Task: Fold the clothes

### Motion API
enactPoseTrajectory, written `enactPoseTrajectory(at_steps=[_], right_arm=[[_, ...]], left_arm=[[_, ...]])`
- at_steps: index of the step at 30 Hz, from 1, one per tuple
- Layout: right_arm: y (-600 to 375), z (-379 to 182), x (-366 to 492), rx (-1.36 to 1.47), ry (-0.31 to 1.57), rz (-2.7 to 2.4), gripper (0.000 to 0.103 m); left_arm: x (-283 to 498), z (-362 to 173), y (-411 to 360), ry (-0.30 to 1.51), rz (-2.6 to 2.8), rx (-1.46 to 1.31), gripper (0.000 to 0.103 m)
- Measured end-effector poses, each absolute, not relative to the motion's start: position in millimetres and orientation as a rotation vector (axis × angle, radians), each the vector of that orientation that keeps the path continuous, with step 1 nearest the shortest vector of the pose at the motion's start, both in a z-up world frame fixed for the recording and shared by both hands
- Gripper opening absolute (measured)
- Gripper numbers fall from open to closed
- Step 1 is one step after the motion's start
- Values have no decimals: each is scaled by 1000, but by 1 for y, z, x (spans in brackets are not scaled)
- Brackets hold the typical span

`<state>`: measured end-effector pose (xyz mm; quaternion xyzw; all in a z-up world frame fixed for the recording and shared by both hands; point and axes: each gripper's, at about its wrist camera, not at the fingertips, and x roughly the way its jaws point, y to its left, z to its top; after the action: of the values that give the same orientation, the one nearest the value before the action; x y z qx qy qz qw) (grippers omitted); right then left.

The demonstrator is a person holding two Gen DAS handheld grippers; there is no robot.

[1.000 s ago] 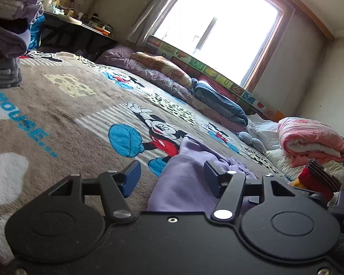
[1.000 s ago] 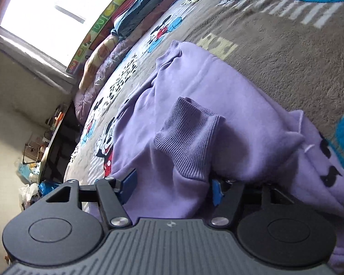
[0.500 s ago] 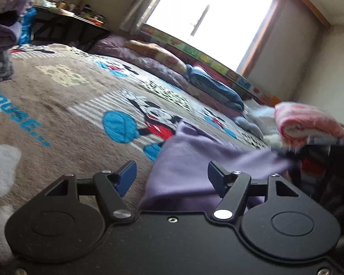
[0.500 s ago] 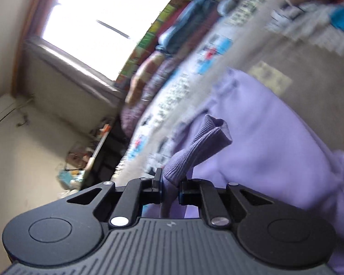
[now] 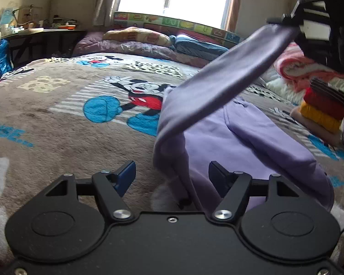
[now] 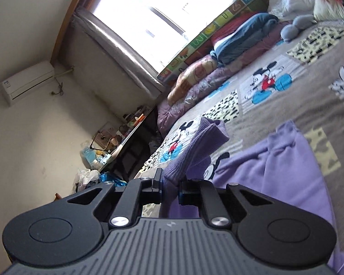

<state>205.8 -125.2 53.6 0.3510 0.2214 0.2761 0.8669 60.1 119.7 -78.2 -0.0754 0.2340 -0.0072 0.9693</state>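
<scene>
A lilac sweatshirt point(image 5: 259, 142) lies on the Mickey Mouse blanket point(image 5: 57, 105); it also shows in the right wrist view point(image 6: 275, 174). My right gripper point(image 6: 170, 189) is shut on the sweatshirt's ribbed sleeve cuff point(image 6: 204, 137) and holds it up off the bed. In the left wrist view that gripper point(image 5: 309, 20) is at the upper right, with the sleeve point(image 5: 217, 84) stretched up to it. My left gripper point(image 5: 172, 177) is open and low over the blanket, with the sweatshirt's near edge between its fingers.
Folded red and yellow clothes point(image 5: 323, 105) and a pink blanket point(image 5: 295, 68) lie at the right. Pillows and bedding point(image 5: 149, 41) line the window side. A cluttered dark desk point(image 5: 41, 34) stands at the far left.
My right gripper closed on the sleeve cuff and lifted it up high, stretching the sleeve. My left gripper stayed open and turned to face the sweatshirt more squarely.
</scene>
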Motion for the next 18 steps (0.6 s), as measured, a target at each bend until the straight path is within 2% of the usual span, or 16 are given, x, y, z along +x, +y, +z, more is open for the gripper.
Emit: enactPoseTrajectory(at_steps=[5,8,10,18], right_arm=[[-143,65,208,704,441,574,14],[-156,66,205,697,429,569,14],[-166,64,203,701,425,561,14],[-204,47,193,721,420,541,14]], left_arm=[[55,-78,99,457,-26,-47,68],[52,-78,84,427,-27,41,56],[50,-80,74,411,-31,113,42],[47,-91,46,369,-16,370,26]])
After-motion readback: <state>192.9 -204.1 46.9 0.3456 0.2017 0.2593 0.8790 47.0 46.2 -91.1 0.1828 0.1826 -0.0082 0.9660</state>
